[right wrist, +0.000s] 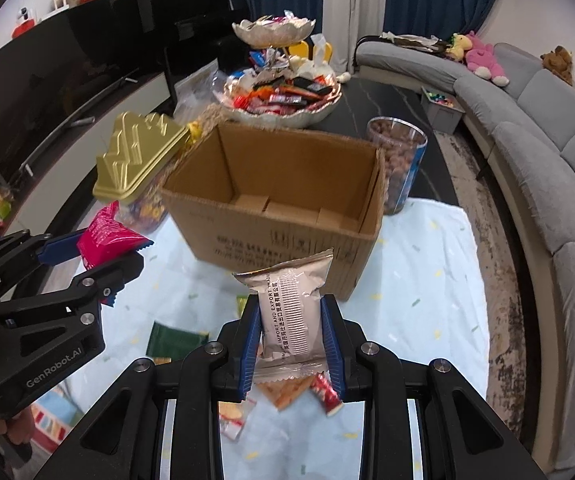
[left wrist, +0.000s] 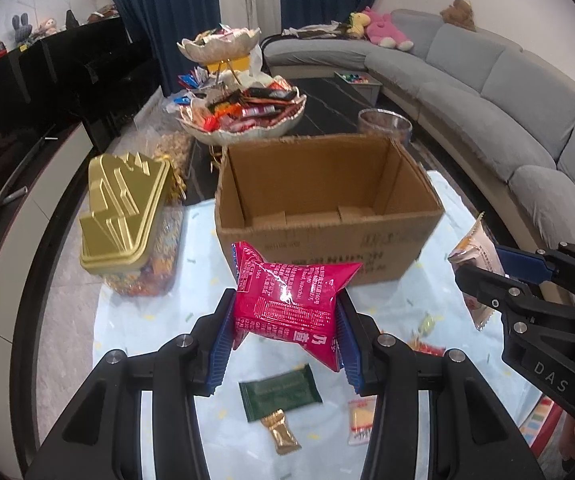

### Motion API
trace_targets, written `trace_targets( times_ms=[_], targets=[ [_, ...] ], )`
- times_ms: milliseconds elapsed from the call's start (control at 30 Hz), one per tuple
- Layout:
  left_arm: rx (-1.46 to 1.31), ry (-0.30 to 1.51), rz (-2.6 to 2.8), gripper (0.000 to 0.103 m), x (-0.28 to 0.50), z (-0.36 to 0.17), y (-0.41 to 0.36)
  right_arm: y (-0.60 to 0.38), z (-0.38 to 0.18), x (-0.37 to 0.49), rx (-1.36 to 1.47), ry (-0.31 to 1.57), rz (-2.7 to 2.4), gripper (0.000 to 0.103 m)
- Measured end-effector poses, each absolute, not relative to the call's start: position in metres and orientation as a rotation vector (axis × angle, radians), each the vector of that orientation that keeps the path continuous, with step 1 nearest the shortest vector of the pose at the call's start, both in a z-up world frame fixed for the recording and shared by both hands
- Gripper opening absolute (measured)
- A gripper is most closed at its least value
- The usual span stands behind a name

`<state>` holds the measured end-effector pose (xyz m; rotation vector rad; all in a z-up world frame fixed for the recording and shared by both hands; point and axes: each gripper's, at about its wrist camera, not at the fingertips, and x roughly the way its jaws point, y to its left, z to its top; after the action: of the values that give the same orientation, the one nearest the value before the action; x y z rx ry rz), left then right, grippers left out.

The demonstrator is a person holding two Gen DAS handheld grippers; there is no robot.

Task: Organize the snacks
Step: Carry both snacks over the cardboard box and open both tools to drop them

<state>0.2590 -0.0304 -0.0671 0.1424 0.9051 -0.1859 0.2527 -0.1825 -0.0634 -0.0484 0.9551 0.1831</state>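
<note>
The left gripper (left wrist: 285,316) is closed on a puffy red snack packet (left wrist: 287,304) printed with white text, its blue fingers (left wrist: 220,344) pressing in from both sides so the packet bulges above them; it is held in the air in front of the cardboard box (left wrist: 327,208), above the pale blue cloth (left wrist: 167,248). The right gripper (right wrist: 292,336) is closed on a cream packet (right wrist: 289,312) with a crimped top edge and lines of dark print, standing upright between the fingers, also just in front of the box. The box is open at the top, its bottom flaps show, and no snacks can be seen inside it. Left of the box sits a clear tub with a gold lid (left wrist: 123,208) shaped in ridges, filled with small colourful sweets. Behind the box stands a two-tier shell-shaped dish (left wrist: 243,120) piled with mixed wrapped snacks on both levels. To the right of the box a clear round jar (right wrist: 397,164) holds brown round pieces. On the cloth below the grippers lie loose items: a dark green packet (left wrist: 281,394), a small gold sachet (left wrist: 283,432) touching its lower edge, and a small yellow cracker packet (left wrist: 361,418) to their right. A grey sofa (left wrist: 507,92) curves along the right side with soft toys on it.
</note>
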Motion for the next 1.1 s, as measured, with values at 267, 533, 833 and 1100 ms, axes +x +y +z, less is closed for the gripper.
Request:
trace_targets(
  times_ms=[267, 533, 833, 1100],
  targets=[
    [0.122, 0.885, -0.166, 0.046, 0.290, -0.054, -0.028, -0.182, -0.050, 0.279, -0.051, 0.922, 0.163, 0.031],
    [0.121, 0.873, -0.147, 0.046, 0.319, -0.050, -0.029, -0.185, -0.040, 0.309, -0.030, 0.904, 0.140, 0.031],
    [0.112, 0.886, -0.148, 0.046, 0.347, -0.054, -0.032, -0.186, -0.044, 0.336, -0.034, 0.911, 0.130, 0.031],
    [0.111, 0.909, -0.145, 0.046, 0.372, -0.065, -0.036, -0.185, -0.052, 0.363, -0.037, 0.927, 0.121, 0.031]
  ],
)
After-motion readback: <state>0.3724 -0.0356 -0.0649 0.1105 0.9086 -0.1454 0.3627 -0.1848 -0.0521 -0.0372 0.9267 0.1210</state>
